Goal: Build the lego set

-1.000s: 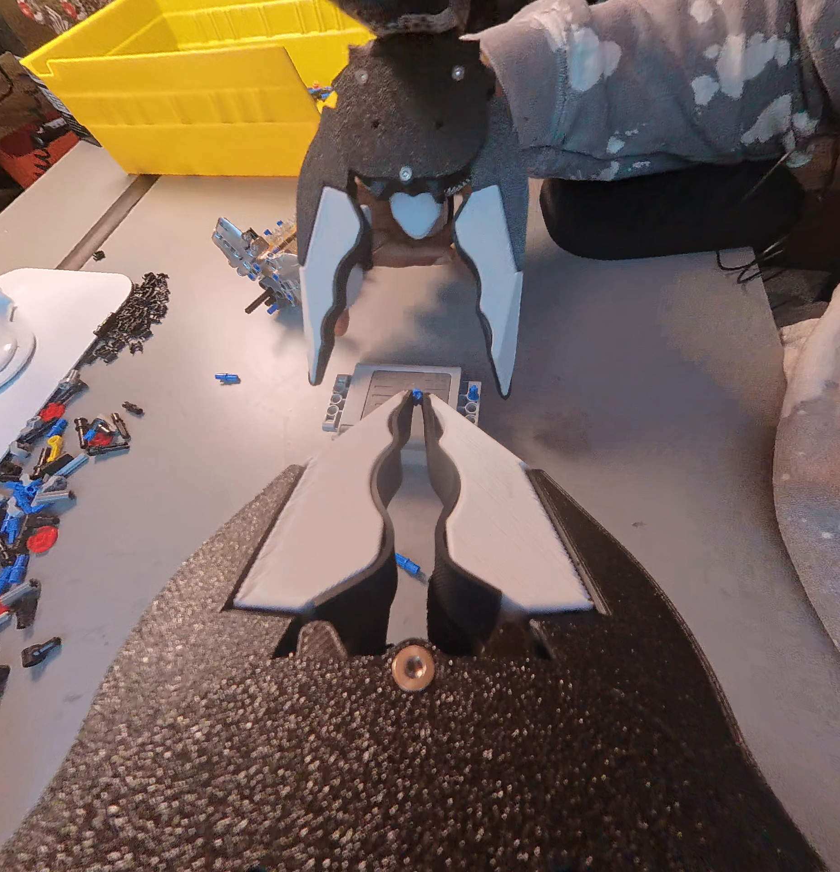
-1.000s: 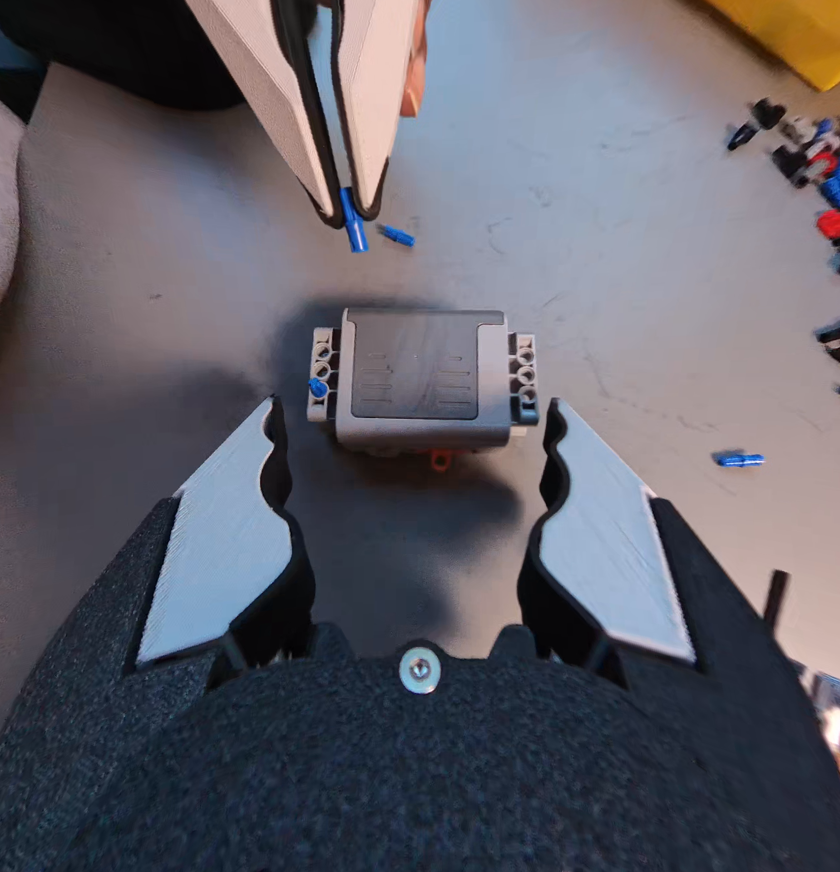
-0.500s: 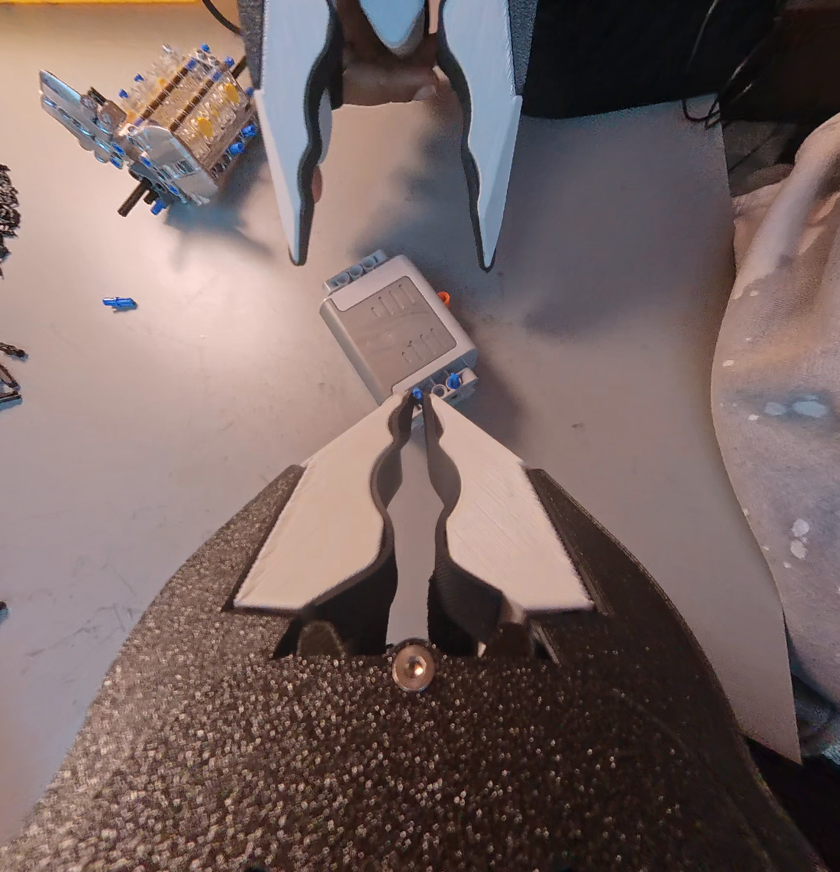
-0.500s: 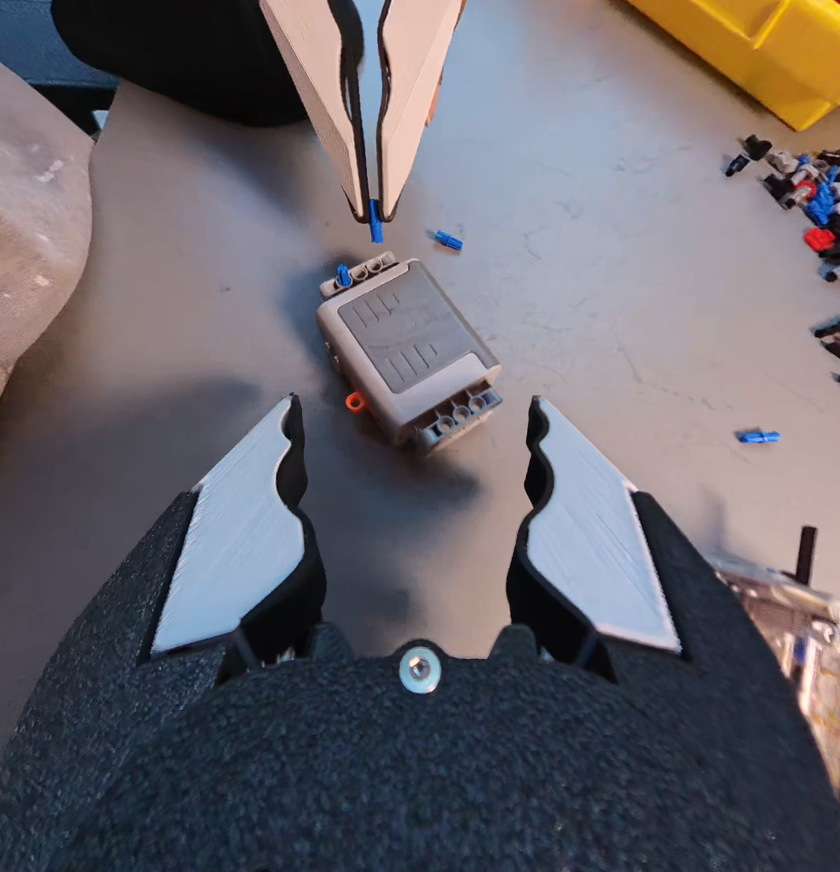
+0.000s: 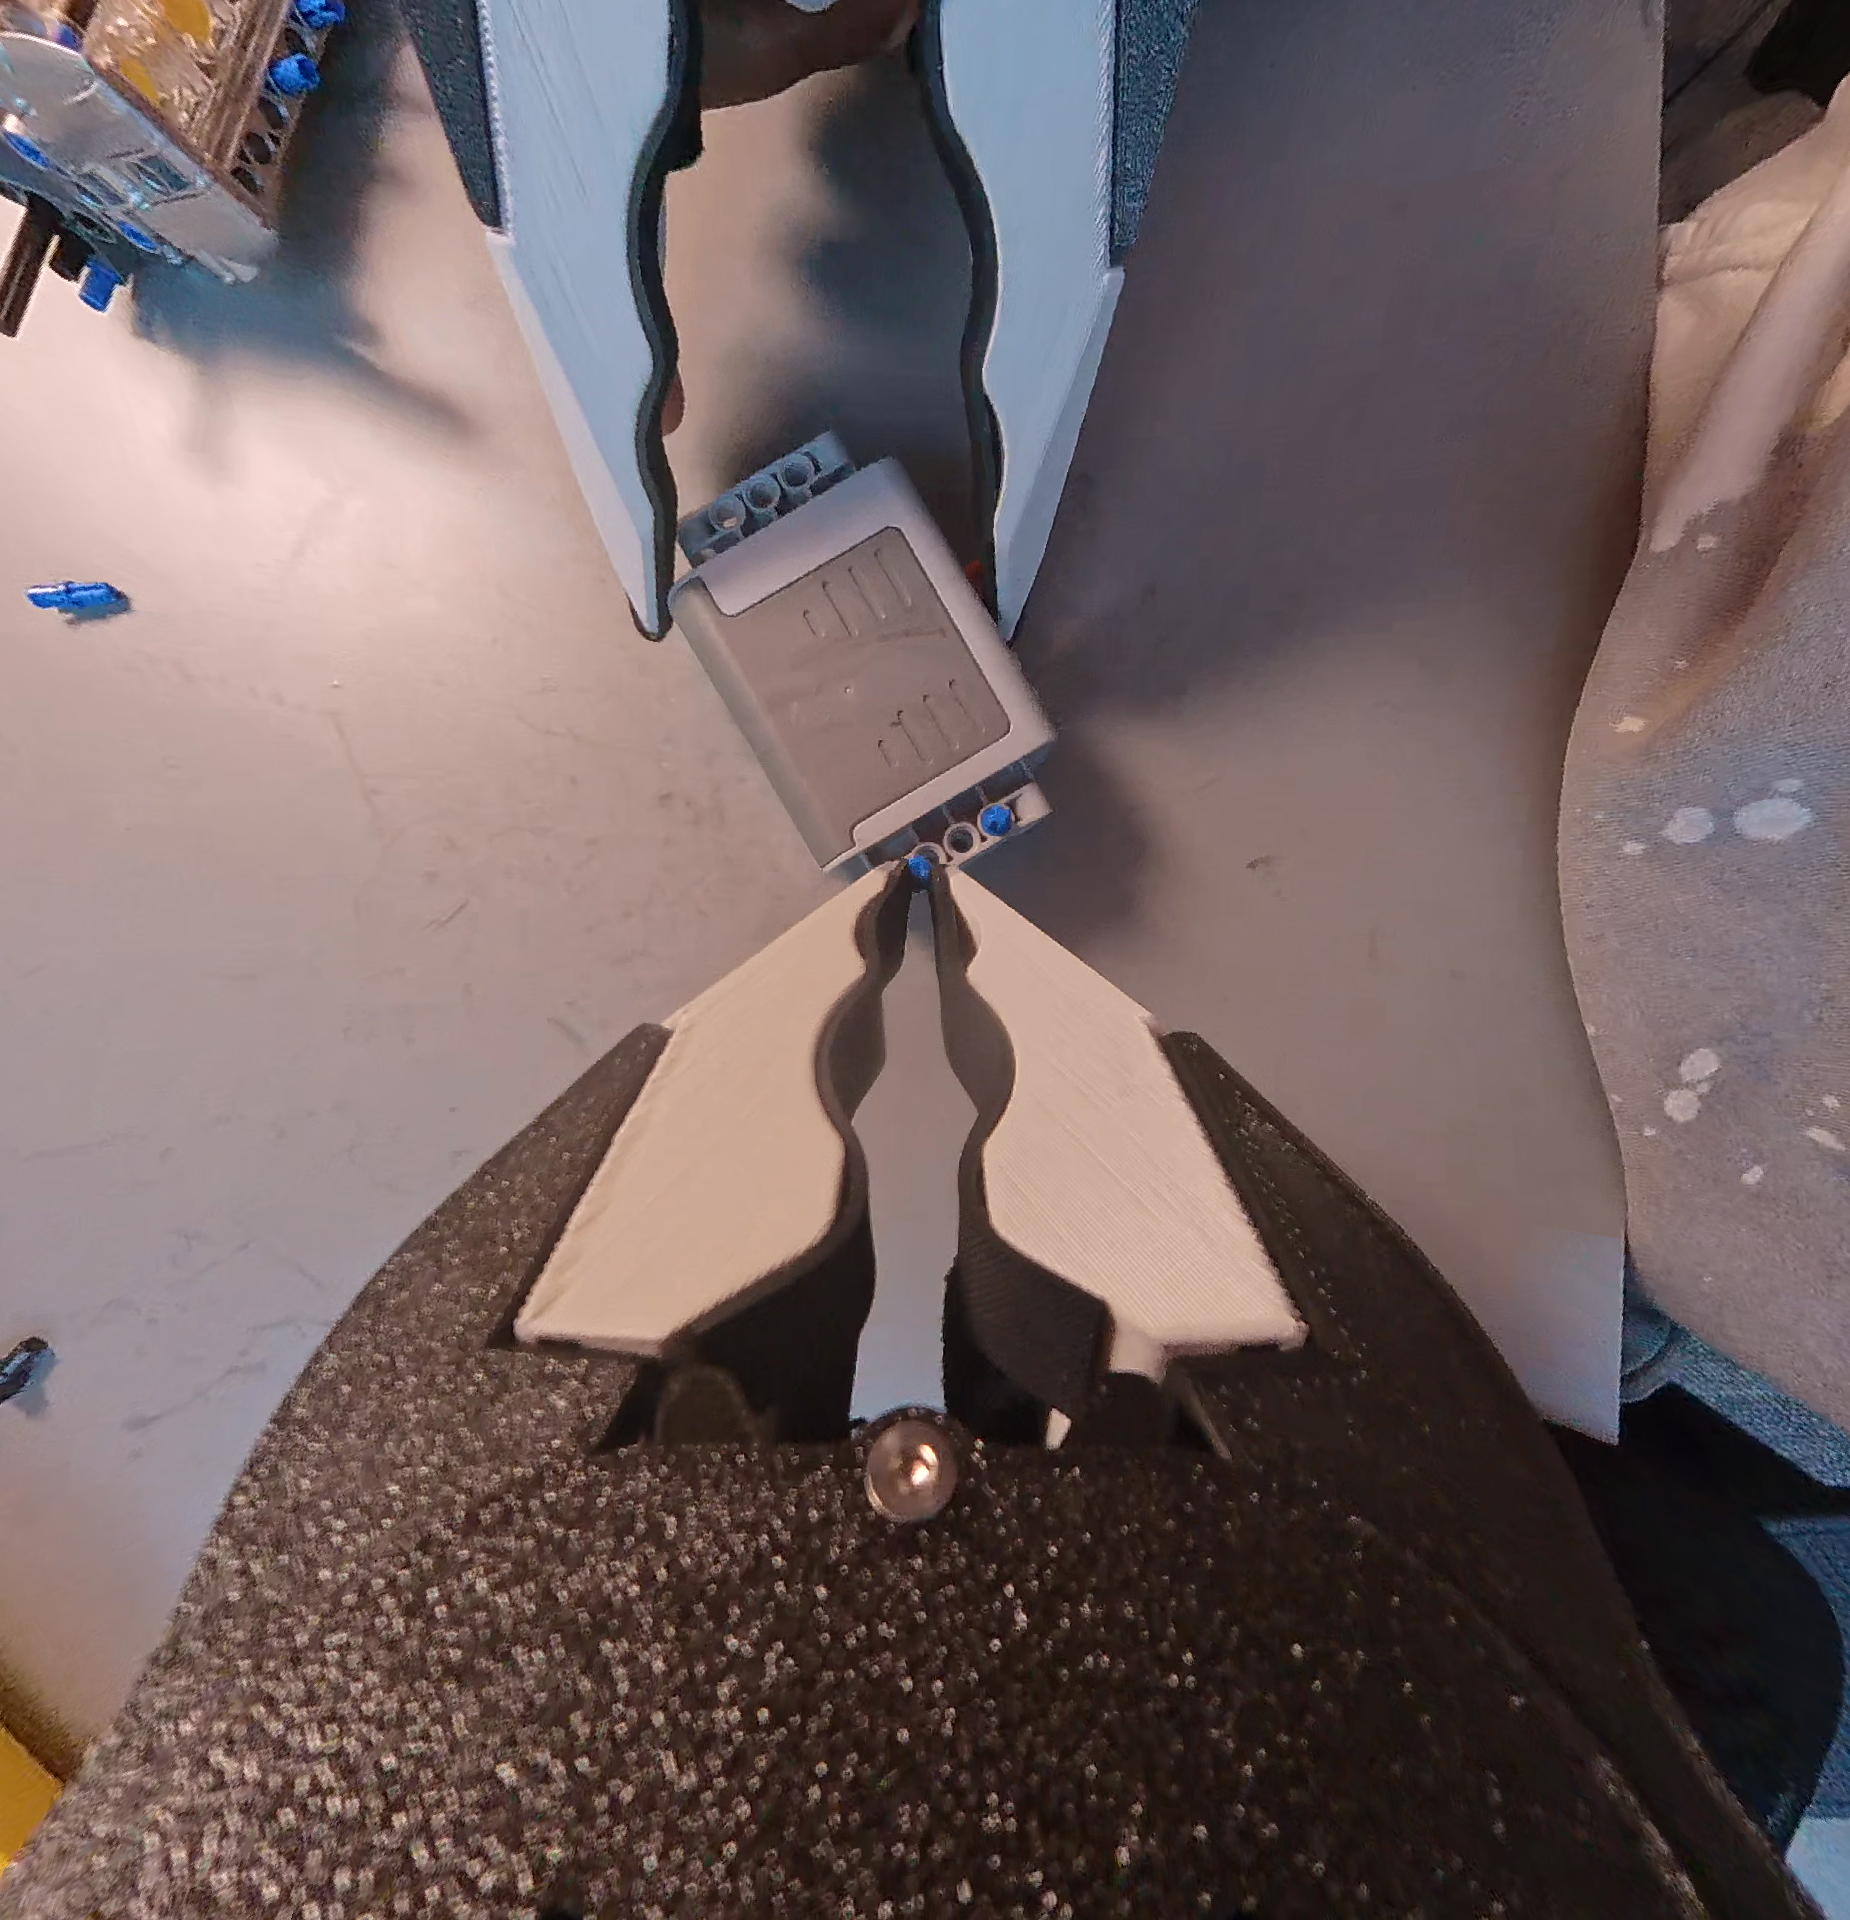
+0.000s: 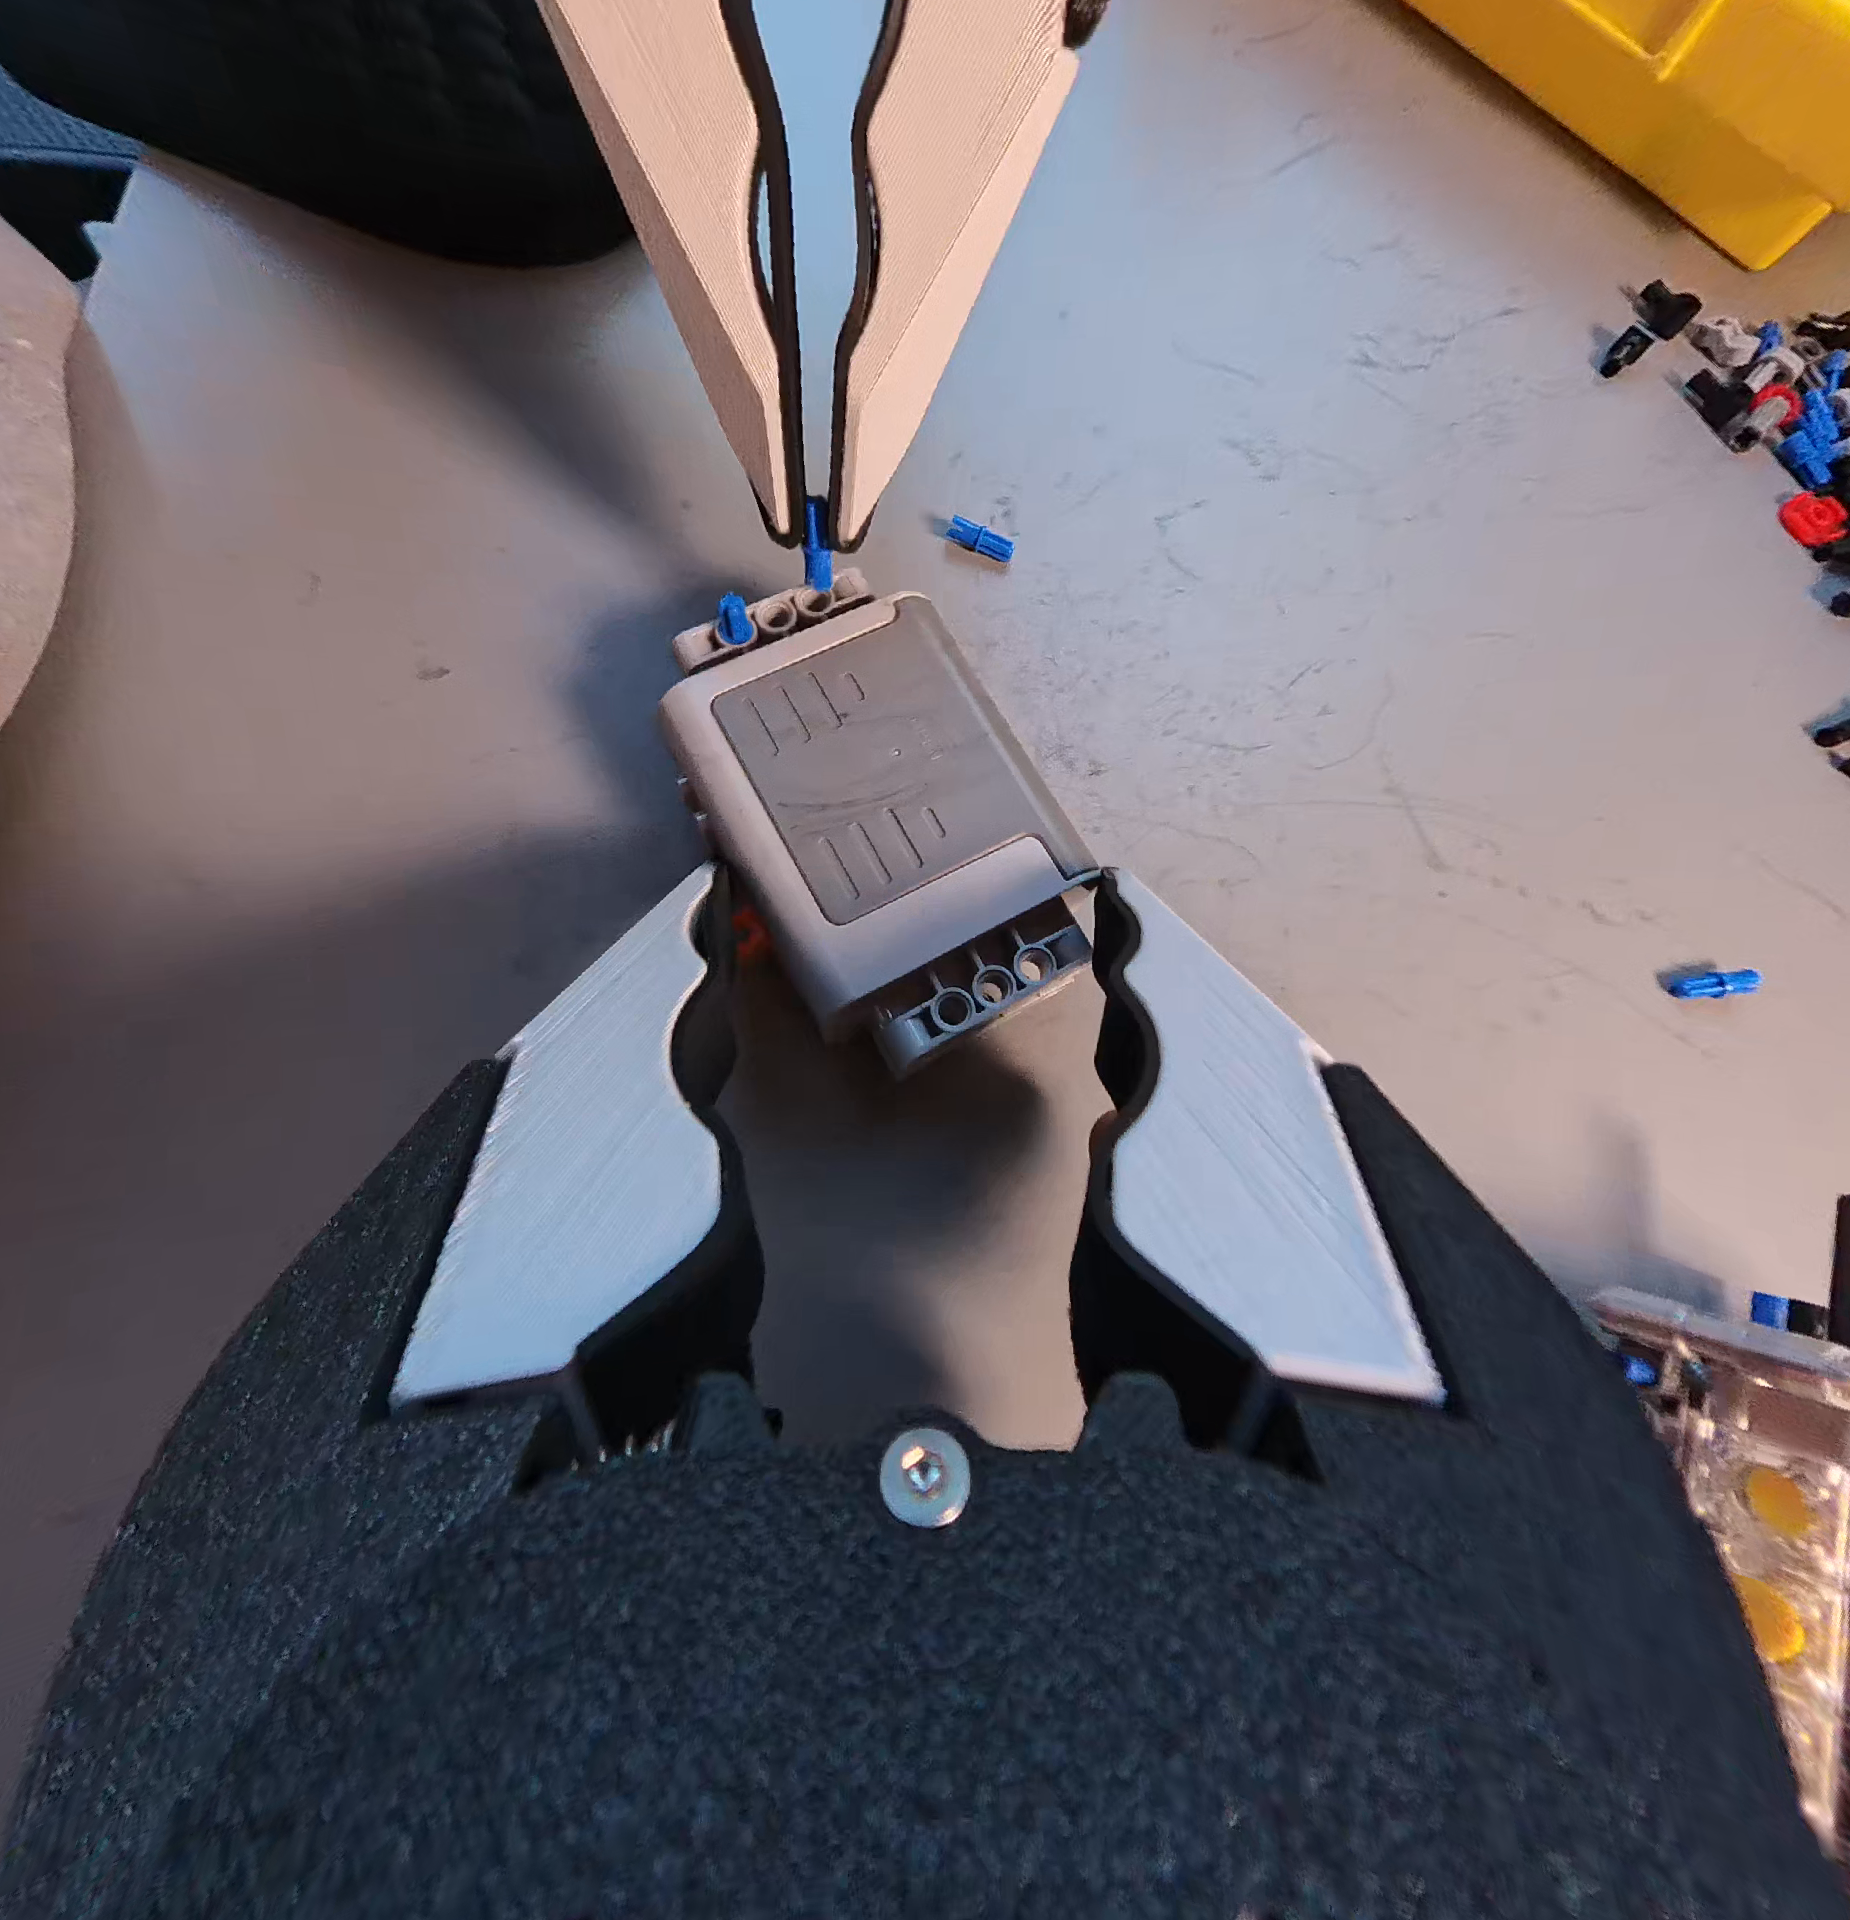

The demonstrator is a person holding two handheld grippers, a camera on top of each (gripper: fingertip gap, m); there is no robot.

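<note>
Left gripper (image 5: 918, 878) is clenching a small blue pin (image 6: 817, 551), tip at an end hole of the grey box (image 6: 879, 810) lying on the table (image 5: 329, 831). Right gripper (image 6: 905, 883) is spread wide, fingertips touching the box's opposite end on both sides; firm grip can't be confirmed. Nearby: second blue pin (image 6: 732, 615) seated in the box, loose pins (image 6: 980, 540), yellow bin (image 6: 1679, 114), parts pile (image 6: 1794, 426).

Grey battery box (image 6: 879, 821), darker lid up, lies skewed on the bench (image 6: 1316, 675) between the parted right tongs (image 6: 905, 899), while the closed left tongs (image 5: 919, 871) press a blue pin (image 6: 817, 551) at its hole strip.
</note>
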